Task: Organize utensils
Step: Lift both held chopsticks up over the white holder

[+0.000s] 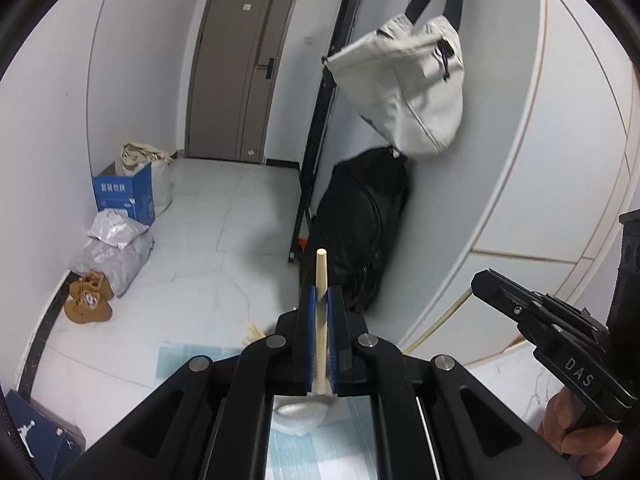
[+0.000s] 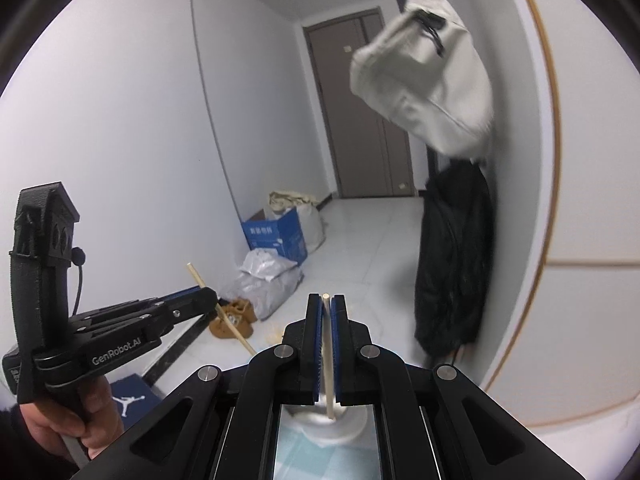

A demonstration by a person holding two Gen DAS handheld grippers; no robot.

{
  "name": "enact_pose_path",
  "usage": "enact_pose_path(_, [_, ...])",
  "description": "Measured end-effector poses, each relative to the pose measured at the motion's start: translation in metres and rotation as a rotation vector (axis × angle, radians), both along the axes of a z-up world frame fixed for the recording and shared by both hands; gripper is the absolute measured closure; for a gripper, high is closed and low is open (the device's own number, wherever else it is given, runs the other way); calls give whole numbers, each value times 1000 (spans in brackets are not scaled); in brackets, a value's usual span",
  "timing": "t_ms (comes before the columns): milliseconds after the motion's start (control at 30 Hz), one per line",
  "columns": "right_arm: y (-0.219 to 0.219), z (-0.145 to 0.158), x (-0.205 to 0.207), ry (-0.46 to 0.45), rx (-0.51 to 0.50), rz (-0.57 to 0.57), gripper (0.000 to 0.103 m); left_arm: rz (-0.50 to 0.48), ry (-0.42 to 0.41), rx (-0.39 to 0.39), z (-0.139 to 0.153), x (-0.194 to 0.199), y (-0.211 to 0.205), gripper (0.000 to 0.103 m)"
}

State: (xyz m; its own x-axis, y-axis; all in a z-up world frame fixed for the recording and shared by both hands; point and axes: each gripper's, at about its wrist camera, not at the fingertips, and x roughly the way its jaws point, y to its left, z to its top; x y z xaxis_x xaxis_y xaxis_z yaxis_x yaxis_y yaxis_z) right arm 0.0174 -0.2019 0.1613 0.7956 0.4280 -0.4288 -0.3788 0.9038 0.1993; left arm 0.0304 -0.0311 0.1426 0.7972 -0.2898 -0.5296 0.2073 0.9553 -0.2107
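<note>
My left gripper is shut on a pale wooden stick-like utensil that stands upright between the blue pads; its tip rises above the fingers and its lower end sits over a white cup. The left gripper also shows in the right wrist view, holding that wooden utensil tilted. My right gripper is shut on a thin pale utensil whose lower end reaches a white cup on a light blue mat. The right gripper shows at the right of the left wrist view.
A white bag hangs on the grey wall above a black bag. A blue box, grey plastic bags and brown shoes lie along the left wall. A brown door stands at the far end.
</note>
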Motion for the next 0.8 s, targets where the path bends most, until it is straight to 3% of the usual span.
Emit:
enact_pose_path(267, [21,16,44,-16,-18,12,100,14,-31,-2,13,23,3,101])
enact_pose_path(800, [49,-31,100,69,-96,46,100,32,59,-14,-45,67,22,101])
